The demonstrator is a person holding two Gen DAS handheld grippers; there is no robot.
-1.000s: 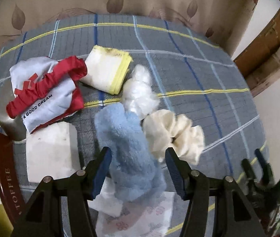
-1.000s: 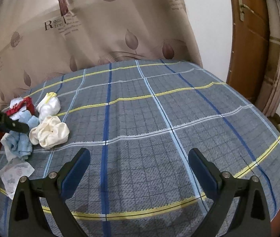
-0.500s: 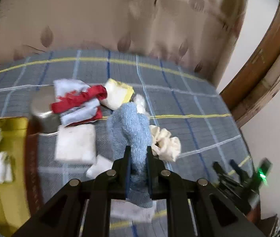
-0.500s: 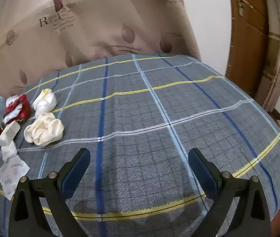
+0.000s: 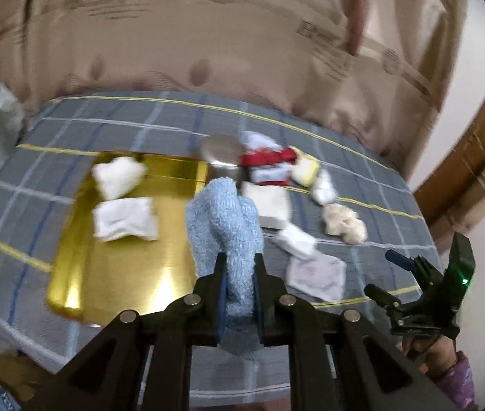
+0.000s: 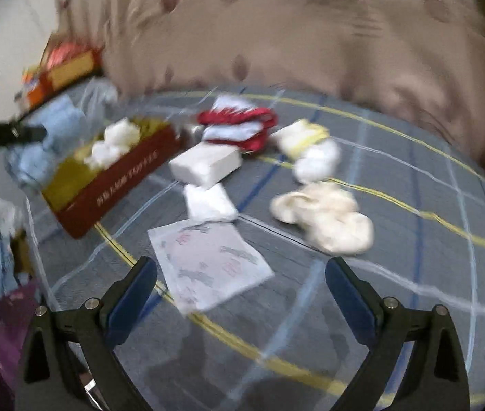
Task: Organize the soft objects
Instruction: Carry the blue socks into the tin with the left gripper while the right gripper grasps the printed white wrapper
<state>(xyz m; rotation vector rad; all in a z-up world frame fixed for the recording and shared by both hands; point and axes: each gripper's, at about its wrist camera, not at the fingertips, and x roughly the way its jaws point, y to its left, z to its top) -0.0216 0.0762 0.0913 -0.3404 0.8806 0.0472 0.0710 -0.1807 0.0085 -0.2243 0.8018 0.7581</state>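
My left gripper (image 5: 240, 263) is shut on a fluffy light blue cloth (image 5: 223, 215) and holds it above the right edge of a gold tray (image 5: 122, 274). Two white soft pieces (image 5: 124, 217) lie in the tray. My right gripper (image 6: 240, 277) is open and empty, low over a printed white sheet (image 6: 208, 263). Near it lie a cream scrunchie (image 6: 324, 219), a white folded pad (image 6: 209, 202), a white block (image 6: 204, 164), a red and white cloth (image 6: 239, 125) and a yellow-edged cloth (image 6: 302, 137). The tray (image 6: 119, 185) shows at left with dark red sides.
The grey plaid bedcover (image 6: 396, 274) lies under everything. A beige curtain (image 5: 242, 51) hangs behind. A metal lid (image 5: 221, 149) sits beside the red cloth. Boxes (image 6: 61, 68) stand at far left. A wooden door frame (image 5: 475, 157) is at right.
My left gripper closed on the blue cloth, lifted it and carried it left over the gold tray. My right gripper swung left toward the pile of soft things, still open.
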